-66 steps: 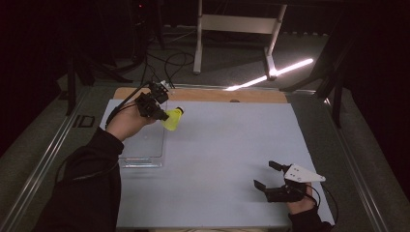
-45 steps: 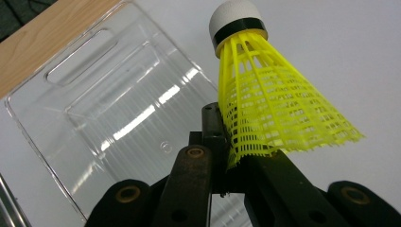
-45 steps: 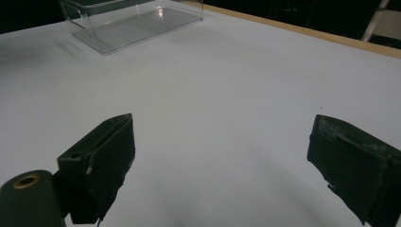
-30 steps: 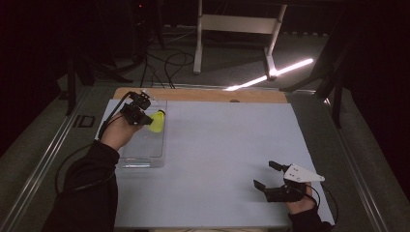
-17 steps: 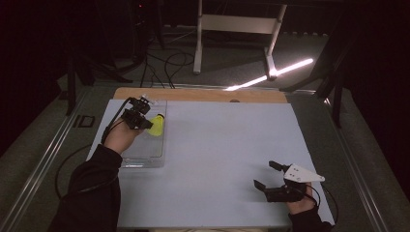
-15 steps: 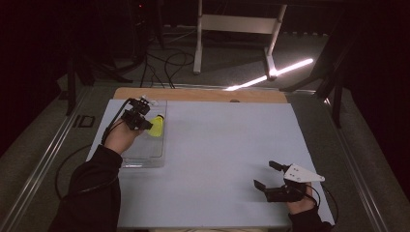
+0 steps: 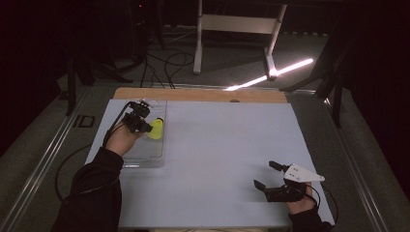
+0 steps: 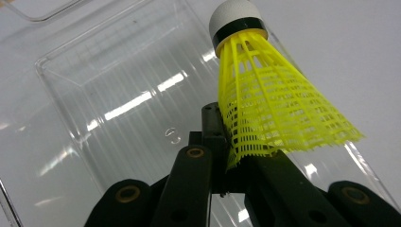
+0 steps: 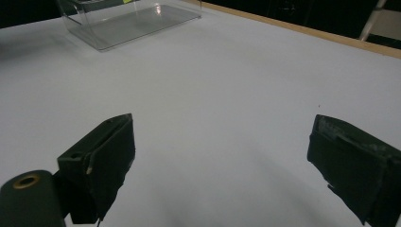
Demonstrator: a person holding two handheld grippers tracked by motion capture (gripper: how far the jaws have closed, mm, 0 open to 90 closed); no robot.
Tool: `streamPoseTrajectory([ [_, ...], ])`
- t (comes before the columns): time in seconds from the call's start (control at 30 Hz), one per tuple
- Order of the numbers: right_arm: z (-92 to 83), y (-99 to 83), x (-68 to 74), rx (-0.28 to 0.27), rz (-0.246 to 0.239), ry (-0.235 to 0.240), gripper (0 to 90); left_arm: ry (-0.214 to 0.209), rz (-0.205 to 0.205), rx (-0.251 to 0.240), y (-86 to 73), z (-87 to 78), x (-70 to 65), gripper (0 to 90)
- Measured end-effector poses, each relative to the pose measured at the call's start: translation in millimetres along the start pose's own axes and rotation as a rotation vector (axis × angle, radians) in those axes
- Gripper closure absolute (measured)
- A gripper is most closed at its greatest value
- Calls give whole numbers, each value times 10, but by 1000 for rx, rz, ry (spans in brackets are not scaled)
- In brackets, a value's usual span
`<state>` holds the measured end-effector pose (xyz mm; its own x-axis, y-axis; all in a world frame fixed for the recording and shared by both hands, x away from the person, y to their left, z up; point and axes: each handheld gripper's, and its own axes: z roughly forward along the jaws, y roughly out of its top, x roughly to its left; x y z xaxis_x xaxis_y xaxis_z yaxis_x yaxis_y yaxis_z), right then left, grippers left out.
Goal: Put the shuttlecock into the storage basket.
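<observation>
A yellow plastic shuttlecock (image 8: 269,109) with a white cork tip is pinched by its skirt edge in my left gripper (image 8: 227,156), which is shut on it. In the high view the shuttlecock (image 7: 155,129) hangs over a clear plastic tray (image 7: 145,152) at the table's left, with my left gripper (image 7: 140,123) above the tray's far half. The tray's transparent floor (image 8: 118,104) lies right under the shuttlecock. My right gripper (image 7: 265,175) rests near the front right of the table, jaws wide apart and holding nothing. Between its fingers (image 9: 106,156) lies bare white surface.
A white sheet (image 7: 222,145) covers the table, with a wooden strip (image 7: 203,94) along the far edge. The clear tray (image 9: 127,19) appears far off in the right gripper view. Cables (image 7: 72,159) trail off the left side. A metal stand (image 7: 237,24) is beyond the table.
My left gripper has carried the shuttlecock left and downward, from above the tray's far right corner to low over the tray. The right gripper has stayed put.
</observation>
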<state>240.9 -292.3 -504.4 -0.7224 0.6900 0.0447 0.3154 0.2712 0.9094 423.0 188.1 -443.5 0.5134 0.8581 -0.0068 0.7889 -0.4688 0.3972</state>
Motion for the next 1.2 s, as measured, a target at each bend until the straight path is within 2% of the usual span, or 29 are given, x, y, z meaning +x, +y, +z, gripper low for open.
streamPoseTrajectory([
  [0.47,0,0,-2,3,-1,-2,87,-18,-6,35,-19,116,-31,894],
  [0.5,0,0,-1,4,-1,0,87,-4,6,37,-21,129,-44,885],
  [0.6,0,0,0,5,0,0,87,-5,9,45,-22,148,-50,822],
  [0.67,0,0,0,5,-1,0,87,-9,13,64,-26,184,-62,758],
  [0.7,0,0,0,6,-1,-1,87,-23,14,85,-32,217,-69,702],
  [0.77,2,-2,-1,8,-1,0,87,-24,14,95,-39,228,-76,605],
  [0.87,4,-3,-3,10,-1,0,87,-19,4,89,-42,207,-75,439],
  [0.93,3,-2,-1,11,-1,1,87,-7,-4,88,-40,171,-80,303],
  [1.03,6,-3,0,13,-1,2,87,21,-17,75,-32,81,-85,160],
  [1.2,10,-2,2,15,-3,3,87,11,-28,52,-27,-5,-84,50],
])
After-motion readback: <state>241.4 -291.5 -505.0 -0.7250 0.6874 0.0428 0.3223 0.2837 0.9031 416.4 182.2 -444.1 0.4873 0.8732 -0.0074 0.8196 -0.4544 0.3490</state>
